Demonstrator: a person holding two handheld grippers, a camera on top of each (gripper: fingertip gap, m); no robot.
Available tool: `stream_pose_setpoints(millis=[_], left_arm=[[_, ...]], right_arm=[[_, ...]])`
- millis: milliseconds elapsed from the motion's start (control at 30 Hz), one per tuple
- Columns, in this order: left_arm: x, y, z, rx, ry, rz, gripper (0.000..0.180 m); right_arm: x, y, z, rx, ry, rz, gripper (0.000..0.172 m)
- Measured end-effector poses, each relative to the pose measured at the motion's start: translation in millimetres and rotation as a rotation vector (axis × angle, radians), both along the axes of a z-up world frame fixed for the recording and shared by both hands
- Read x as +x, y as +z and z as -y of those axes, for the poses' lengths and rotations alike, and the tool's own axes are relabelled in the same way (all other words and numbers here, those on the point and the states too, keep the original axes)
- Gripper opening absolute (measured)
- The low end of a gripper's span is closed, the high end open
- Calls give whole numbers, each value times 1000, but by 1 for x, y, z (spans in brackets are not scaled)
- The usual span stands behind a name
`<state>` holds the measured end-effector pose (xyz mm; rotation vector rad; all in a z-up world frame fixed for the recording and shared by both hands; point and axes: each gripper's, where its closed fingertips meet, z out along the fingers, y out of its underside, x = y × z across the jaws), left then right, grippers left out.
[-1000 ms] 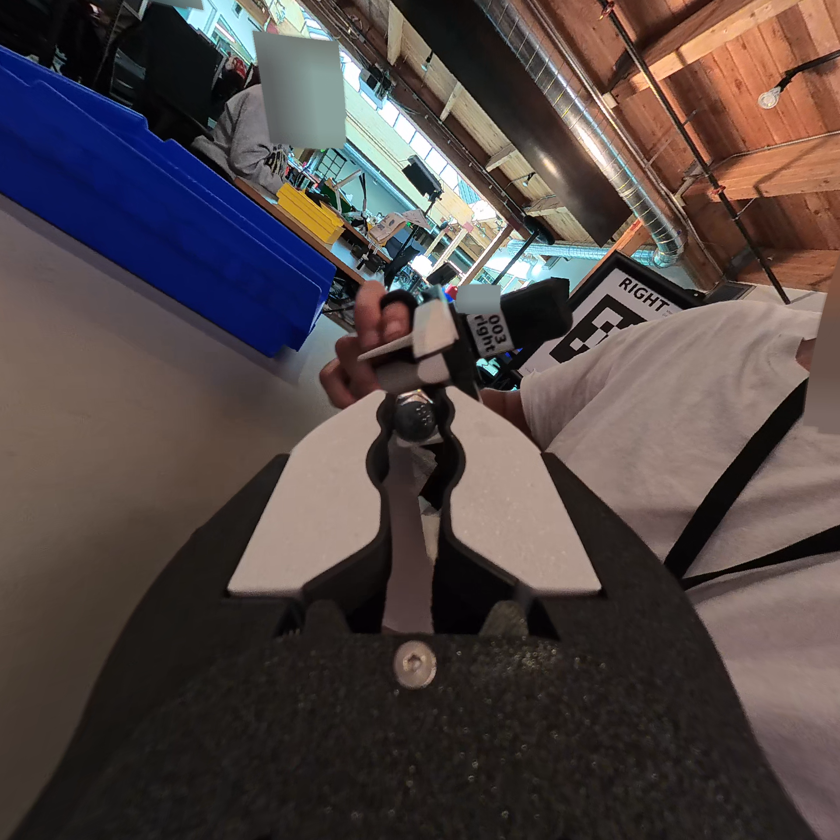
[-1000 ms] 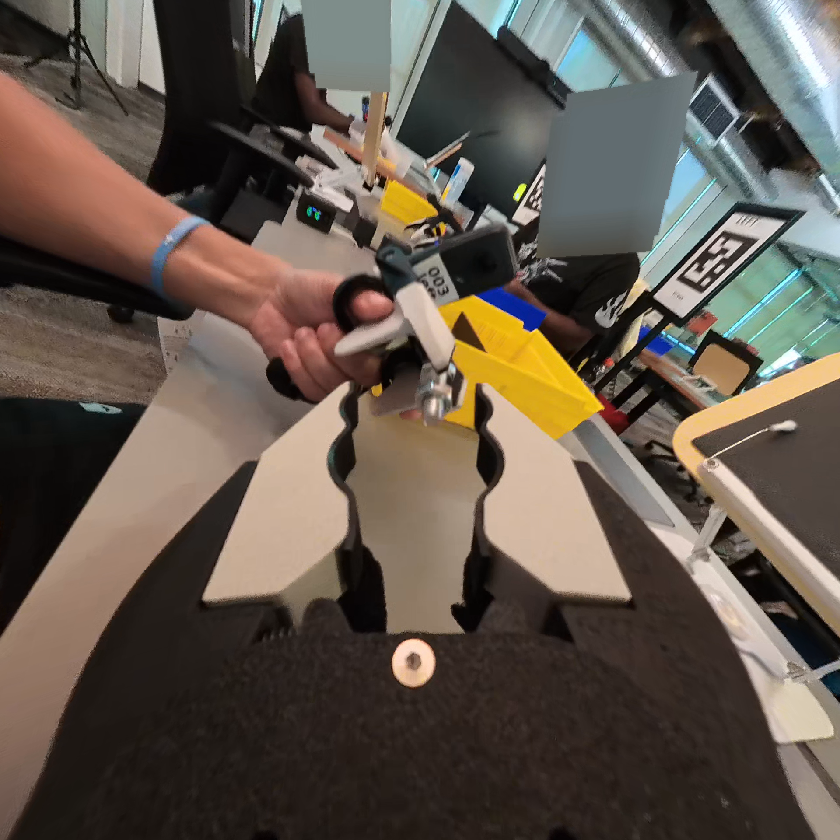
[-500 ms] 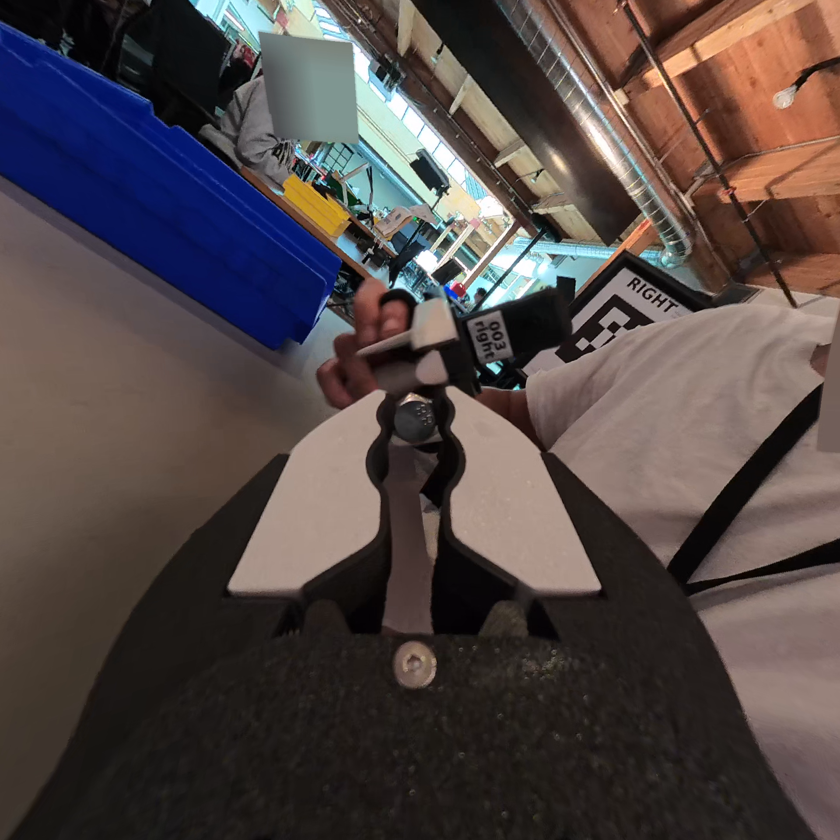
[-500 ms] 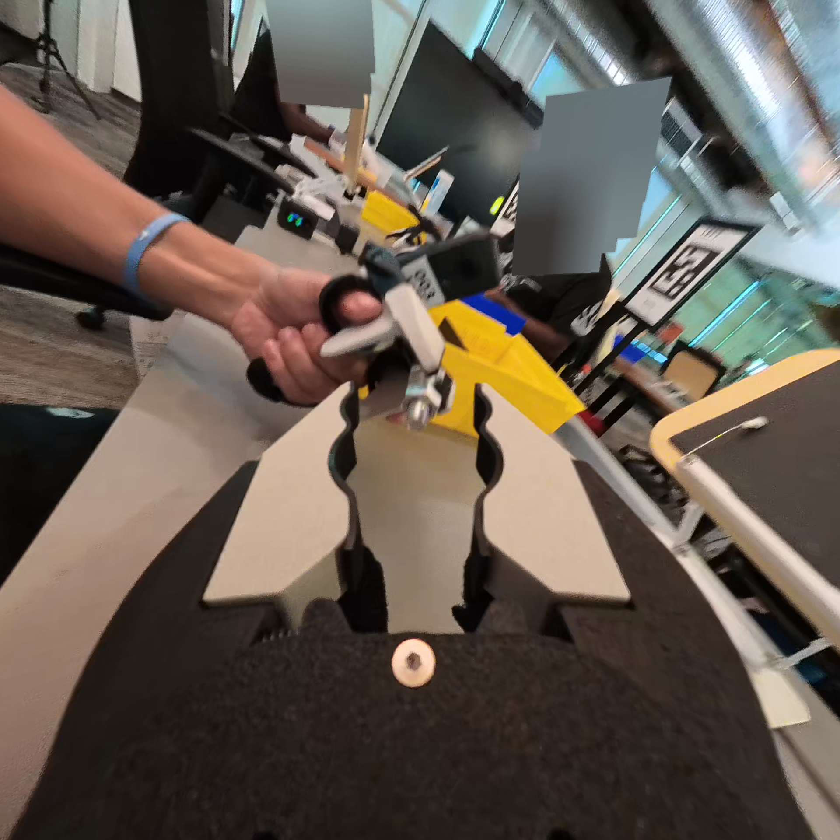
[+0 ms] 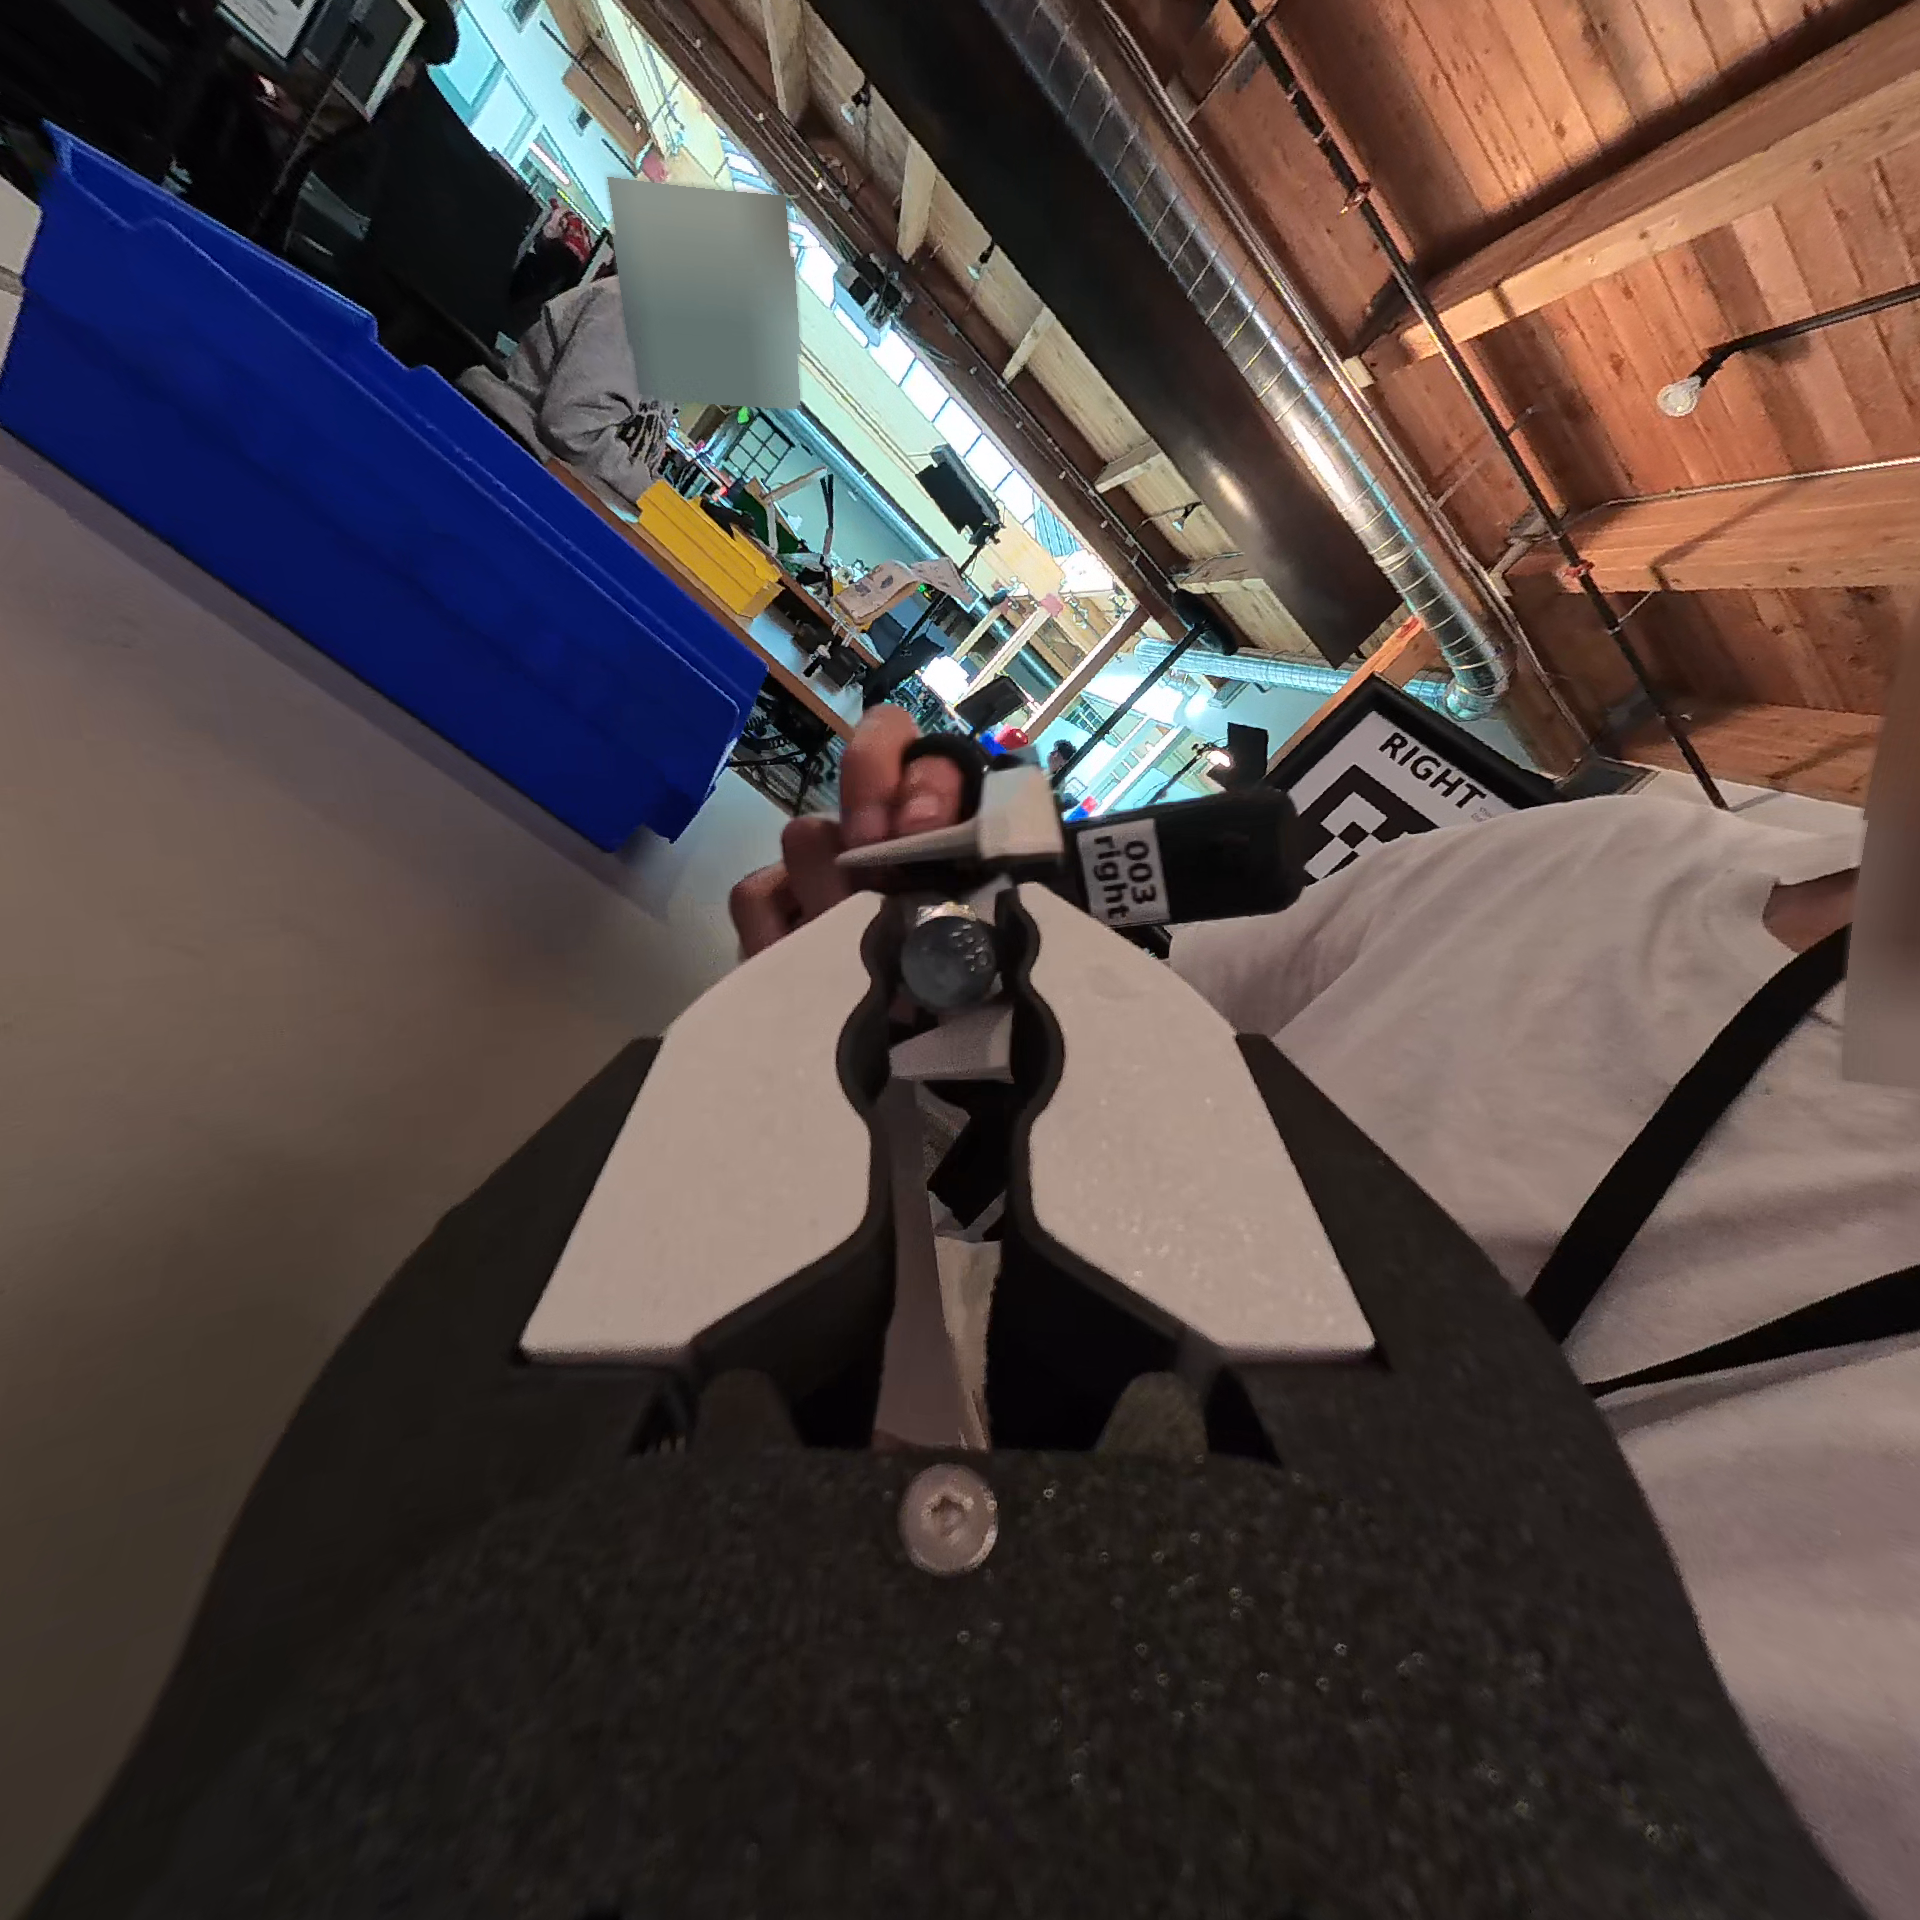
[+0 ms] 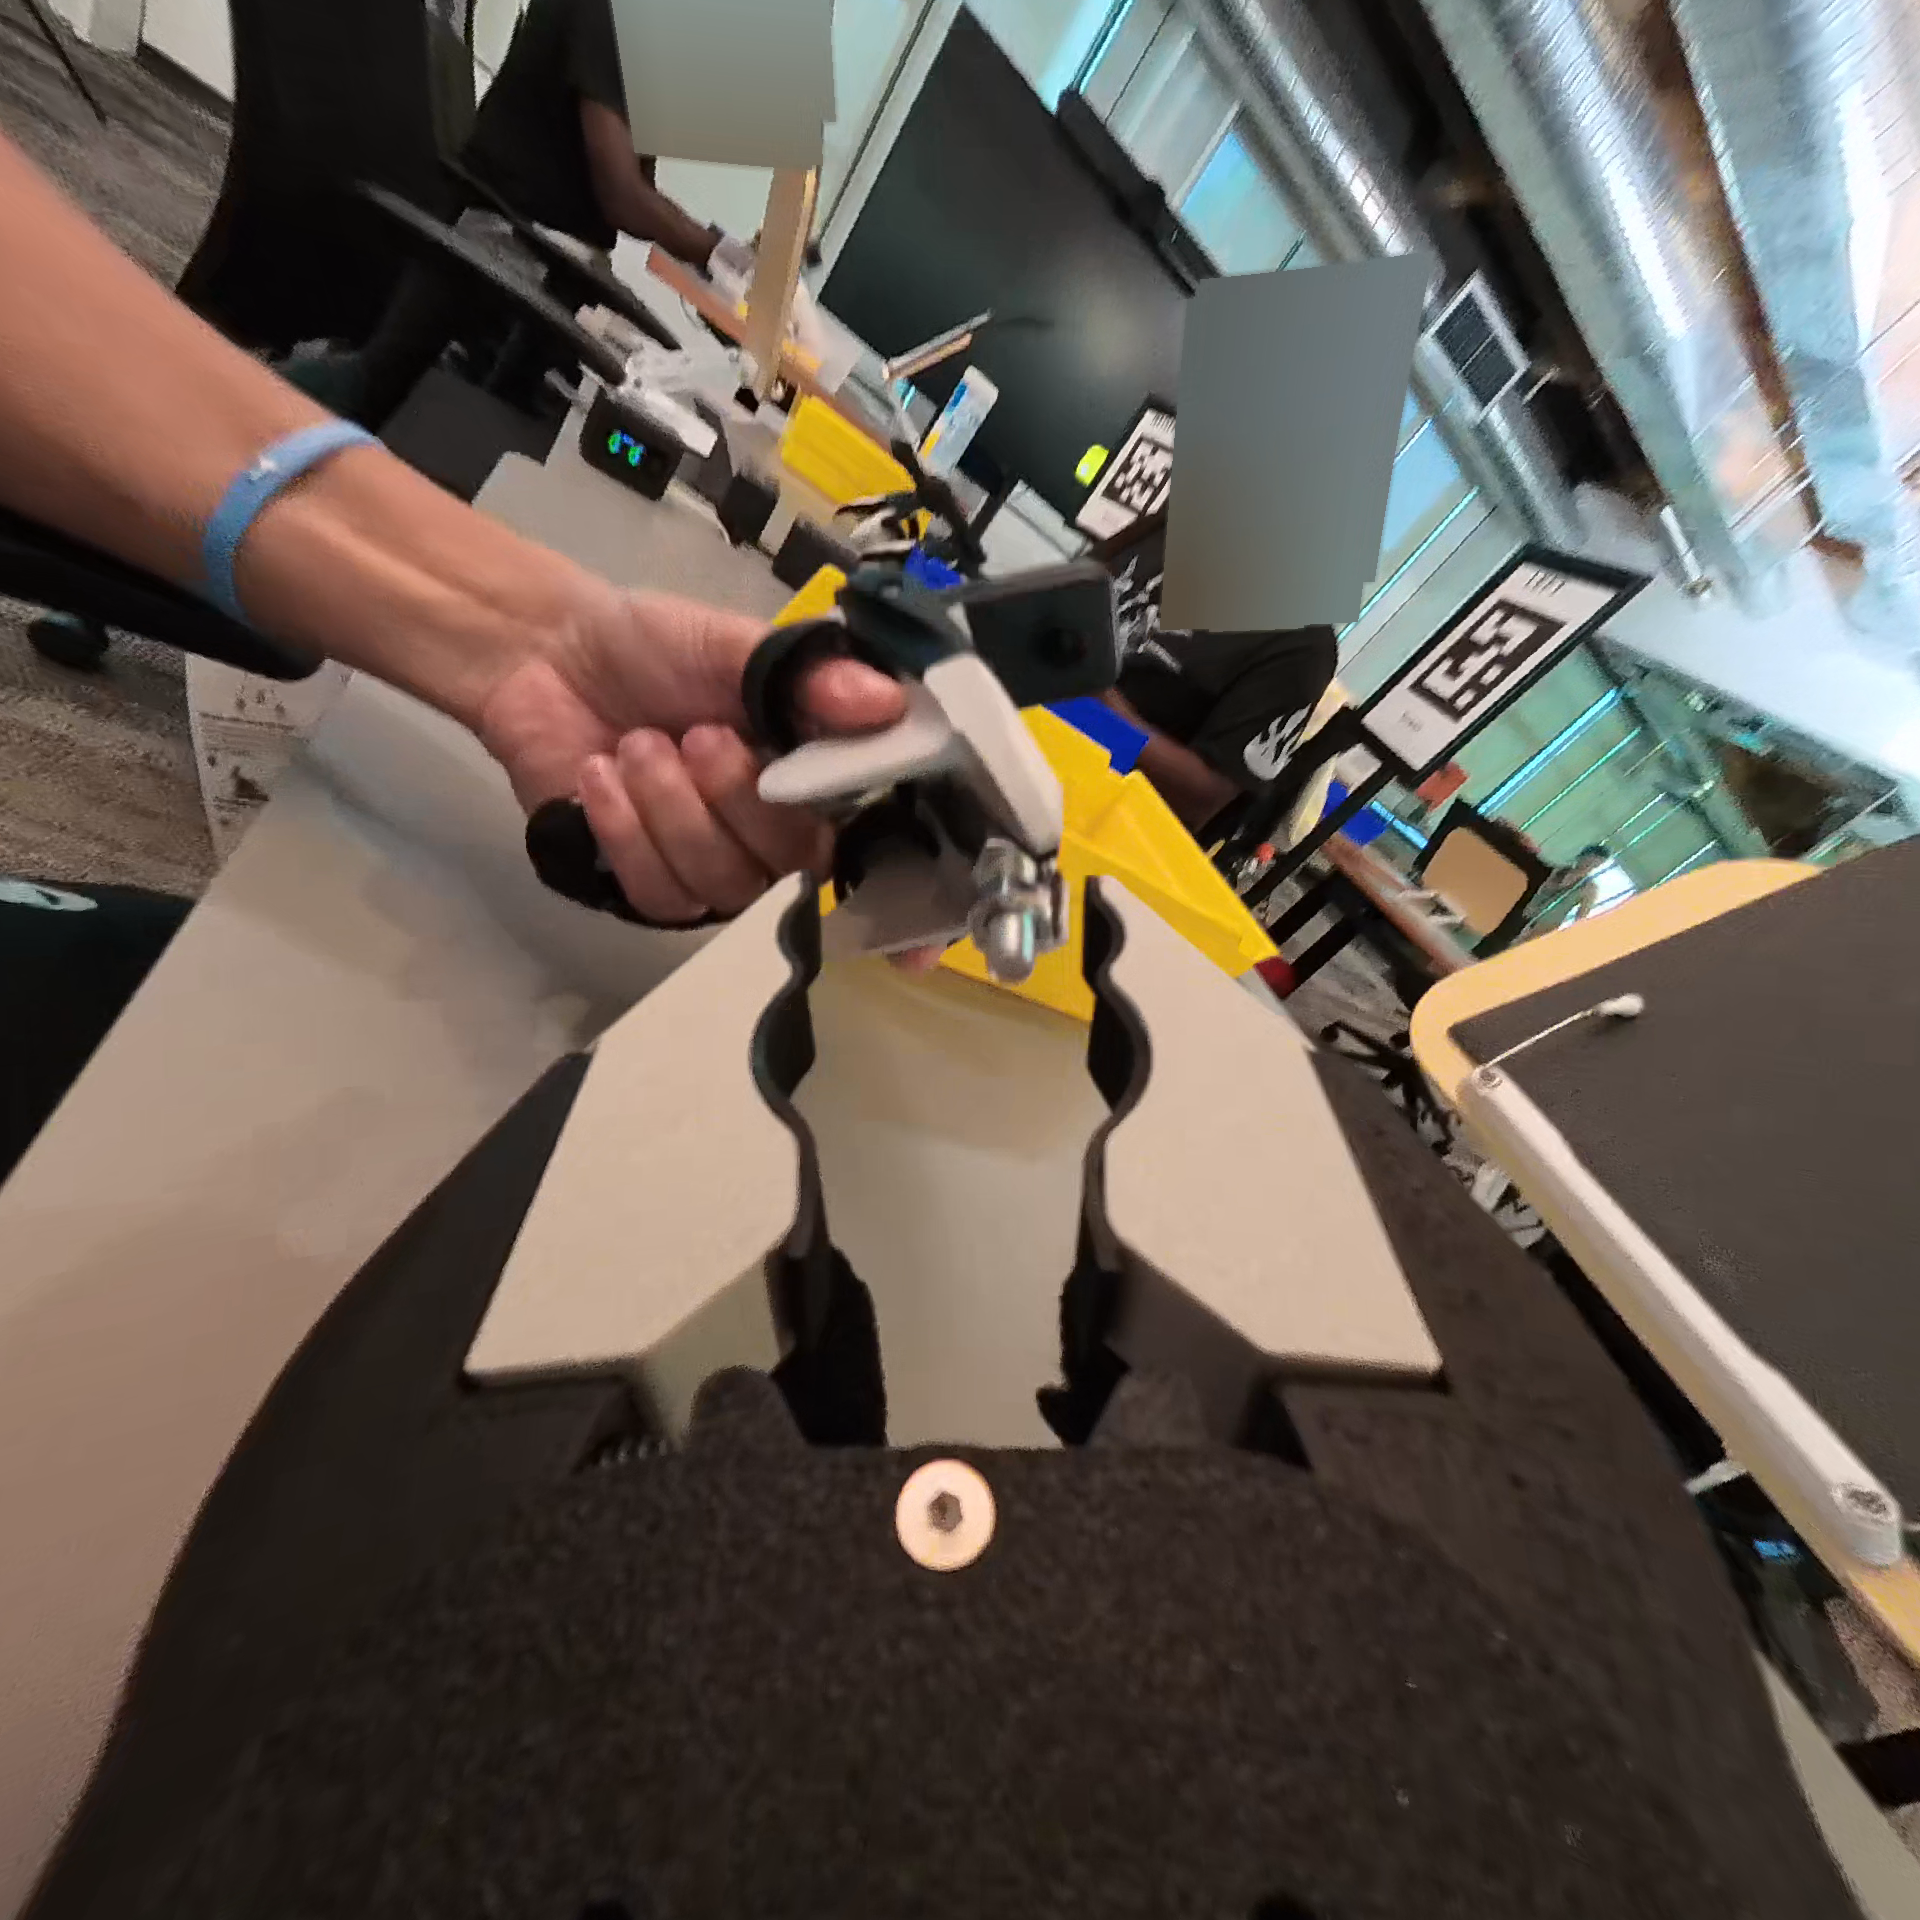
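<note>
Here, left gripper jaws clamping metal bolt, right gripper jaws wide.

Table surface between the right gripper and the yellow bin lies bare; its wide-open jaws leave a free channel. Left gripper, clamped on a metal bolt, and the holding hand block the path just ahead of the right fingertips. Blue bin bounds the table's far edge in the left wrist view.

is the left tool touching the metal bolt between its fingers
Touching. The left wrist view shows the left tool with its dark pads closed against both sides of the bolt; the right wrist view shows that bolt sticking out of it.
</note>
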<state>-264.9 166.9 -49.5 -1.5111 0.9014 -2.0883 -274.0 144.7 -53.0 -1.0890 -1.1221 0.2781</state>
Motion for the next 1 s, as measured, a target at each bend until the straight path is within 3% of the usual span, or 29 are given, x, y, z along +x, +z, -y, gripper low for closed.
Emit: stream_pose_setpoints(millis=[67, 233, 433, 667, 833, 900, 1000], left_arm=[[1, -1, 1, 15, -2, -11, 17], [0, 2, 2, 18, 0, 8, 17], [1, -2, 0, 19, 7, -13, 17], [1, 1, 2, 16, 4, 2, 17], [2, -3, 1, 28, 12, -25, 17], [2, -2, 1, 29, 9, -20, 17], [2, -2, 2, 21, 1, -17, 17]], right_arm=[[-4, -3, 3, -9, 19, 12, 50], [-3, -42, -12, -153, -8, 100, 52], [-2, 3, -1, -7, 1, -11, 49], [-1, -46, -20, -153, -65, 116, 54], [-3, 3, -3, 0, -27, -12, 51], [-8, -3, 1, -4, -11, 15, 51], [-5, -34, -12, -94, -59, 89, 51]])
